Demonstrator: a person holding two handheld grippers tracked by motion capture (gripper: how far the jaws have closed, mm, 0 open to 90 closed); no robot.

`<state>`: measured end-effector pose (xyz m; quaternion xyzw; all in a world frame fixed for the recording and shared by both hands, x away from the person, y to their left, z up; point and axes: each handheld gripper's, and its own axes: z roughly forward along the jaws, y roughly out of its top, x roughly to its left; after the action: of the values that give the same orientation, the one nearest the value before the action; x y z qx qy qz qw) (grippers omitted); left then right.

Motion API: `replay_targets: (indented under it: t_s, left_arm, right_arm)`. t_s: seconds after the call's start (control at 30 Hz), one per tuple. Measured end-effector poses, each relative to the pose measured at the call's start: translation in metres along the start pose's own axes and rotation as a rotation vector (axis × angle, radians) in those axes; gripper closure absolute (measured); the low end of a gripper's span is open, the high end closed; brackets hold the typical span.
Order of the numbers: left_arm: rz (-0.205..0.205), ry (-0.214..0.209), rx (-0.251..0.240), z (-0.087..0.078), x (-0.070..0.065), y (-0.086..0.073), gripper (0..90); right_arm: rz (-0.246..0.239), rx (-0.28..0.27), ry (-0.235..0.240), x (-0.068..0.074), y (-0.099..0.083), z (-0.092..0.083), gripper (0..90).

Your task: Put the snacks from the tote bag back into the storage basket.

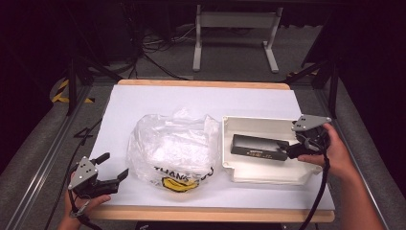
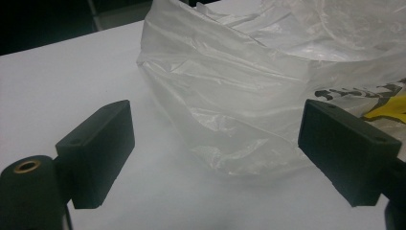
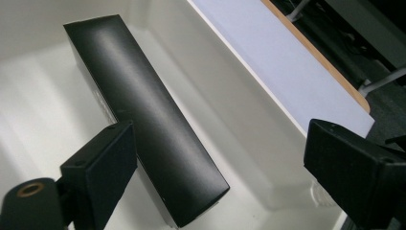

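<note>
At the left, well away from the white tray [image 1: 268, 175], the left gripper [image 1: 115, 166] rests low on the white sheet [image 1: 143, 98] that covers the table, held by the person's left hand [image 1: 81, 203] at the near edge. Its jaws stand wide apart with nothing between them, and they point toward the clear plastic bag [image 1: 172, 146]; in the left gripper view the bag [image 2: 249, 96] lies just beyond the two pads, with bare sheet between the pads and it. The bag sits crumpled just beside the tray's left wall, with black lettering and a yellow patch on the side nearest the person. The tray itself lies on the right half of the sheet, and the black box [image 1: 258, 146] lies flat inside it, lengthwise across the tray floor. From the tray's right side the right gripper [image 1: 288, 149] reaches in over the rim, held by the right hand [image 1: 335, 153]. In the right gripper view its jaws are spread, one pad close against the long side of the box [image 3: 148, 124] and the other well clear of it toward the tray wall [image 3: 225, 96], so the pads do not clamp the box.
</note>
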<state>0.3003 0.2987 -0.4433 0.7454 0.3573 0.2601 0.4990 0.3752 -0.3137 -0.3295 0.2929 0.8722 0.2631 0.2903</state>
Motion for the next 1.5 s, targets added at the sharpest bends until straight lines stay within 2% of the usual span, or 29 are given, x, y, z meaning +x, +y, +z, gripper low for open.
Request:
replay_targets:
  t_s: [0.07, 0.23, 0.33, 0.57, 0.8, 1.07, 1.5]
  left_arm:
    - [0.001, 0.001, 0.003, 0.0, 0.0, 0.0, 13.2]
    - [0.003, -0.002, 0.007, 0.001, 0.0, 0.0, 13.2]
    - [0.002, -0.002, 0.008, 0.001, -0.001, 0.0, 13.2]
    - [-0.001, -0.003, 0.007, 0.001, 0.0, 0.0, 13.2]
    - [0.001, 0.0, 0.007, 0.001, 0.0, 0.0, 13.2]
    - [0.002, 0.003, 0.008, 0.001, 0.001, 0.0, 13.2]
    - [0.005, 0.009, 0.01, 0.0, 0.001, 0.0, 13.1]
  right_arm:
    - [0.007, 0.003, -0.018, 0.001, -0.002, -0.001, 11.3]
    - [0.033, -0.01, -0.021, 0.001, -0.008, -0.004, 10.4]
    - [0.077, -0.024, -0.034, 0.001, -0.013, -0.009, 10.0]
    - [0.118, -0.035, -0.047, 0.001, -0.025, -0.013, 9.2]
    - [0.164, -0.054, -0.081, 0.002, -0.034, -0.017, 8.9]
    - [0.191, -0.067, -0.11, 0.002, -0.045, -0.022, 7.9]
    - [0.201, -0.068, -0.134, 0.009, -0.061, -0.027, 7.5]
